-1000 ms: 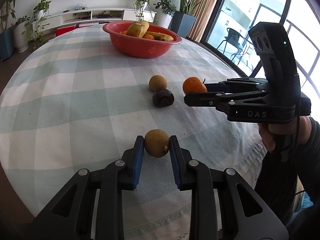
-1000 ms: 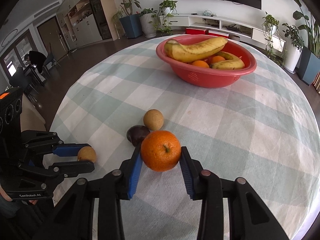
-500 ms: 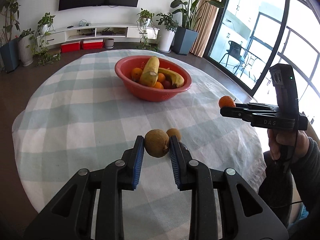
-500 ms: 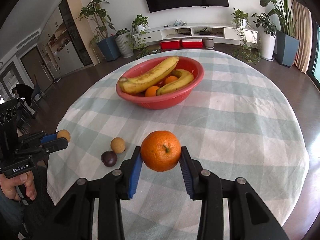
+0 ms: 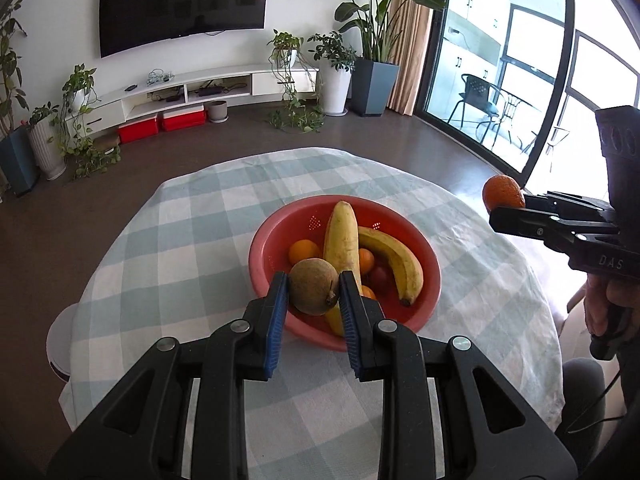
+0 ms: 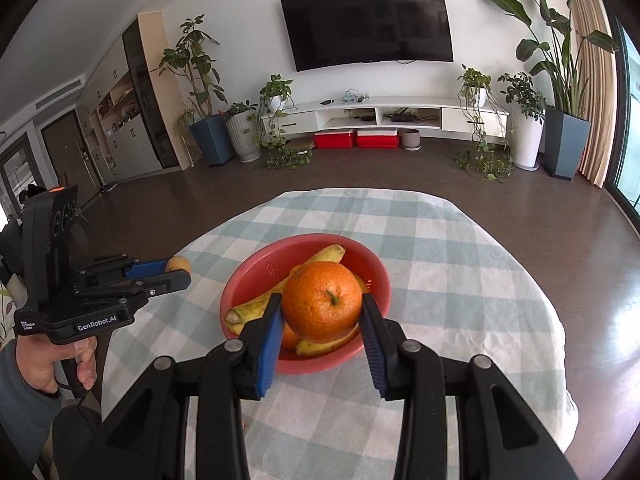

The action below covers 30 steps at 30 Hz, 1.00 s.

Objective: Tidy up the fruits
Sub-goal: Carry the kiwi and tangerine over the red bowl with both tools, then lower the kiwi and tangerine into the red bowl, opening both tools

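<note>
Fruits (image 5: pixel 313 287), bananas (image 5: pixel 343 240) filling red bowl (image 5: pixel 267 240), checked tablecloth (image 5: pixel 192 264)

The left gripper (image 5: pixel 314 298) holds a round brown fruit (image 5: pixel 313 286) between its blue pads, raised above the table (image 5: pixel 192 248). Just beyond the jaws stands a red bowl (image 5: pixel 430 264) with 2 bananas (image 5: pixel 394 258) and small oranges (image 5: pixel 303 251). To the right of the jaws, well apart, the right gripper (image 5: pixel 506 208) grips an orange (image 5: pixel 503 192).
</note>
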Each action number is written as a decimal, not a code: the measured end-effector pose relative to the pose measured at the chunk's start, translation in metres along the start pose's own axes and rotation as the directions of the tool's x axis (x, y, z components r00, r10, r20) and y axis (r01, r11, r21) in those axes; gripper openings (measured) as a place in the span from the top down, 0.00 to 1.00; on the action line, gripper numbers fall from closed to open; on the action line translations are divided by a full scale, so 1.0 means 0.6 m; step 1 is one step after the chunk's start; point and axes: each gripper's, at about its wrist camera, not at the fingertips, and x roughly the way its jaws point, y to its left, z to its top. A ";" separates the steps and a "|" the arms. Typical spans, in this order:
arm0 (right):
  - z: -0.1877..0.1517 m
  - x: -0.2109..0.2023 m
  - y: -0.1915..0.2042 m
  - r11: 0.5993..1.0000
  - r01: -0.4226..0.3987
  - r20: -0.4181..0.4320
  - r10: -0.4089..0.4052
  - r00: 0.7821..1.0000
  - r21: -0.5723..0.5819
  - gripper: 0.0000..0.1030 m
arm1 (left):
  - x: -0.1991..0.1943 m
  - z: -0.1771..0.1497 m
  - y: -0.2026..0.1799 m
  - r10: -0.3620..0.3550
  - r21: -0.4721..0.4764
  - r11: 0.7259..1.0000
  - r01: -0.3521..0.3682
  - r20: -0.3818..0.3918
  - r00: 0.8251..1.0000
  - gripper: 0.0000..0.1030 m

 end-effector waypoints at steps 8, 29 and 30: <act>0.005 0.111 0.017 0.999 0.001 -0.114 -0.007 0.993 -0.054 0.61 | 0.111 0.027 -0.001 0.019 0.057 0.998 -0.015 -0.072 0.997 0.77; -0.033 0.197 0.038 0.988 0.038 -0.201 -0.067 0.977 -0.148 0.60 | 0.185 0.003 0.009 0.009 0.033 0.999 -0.005 -0.122 0.992 0.76; -0.032 0.198 0.039 0.988 0.041 -0.201 -0.070 0.977 -0.149 0.60 | 0.184 0.001 0.010 0.009 0.029 1.000 -0.006 -0.121 0.993 0.76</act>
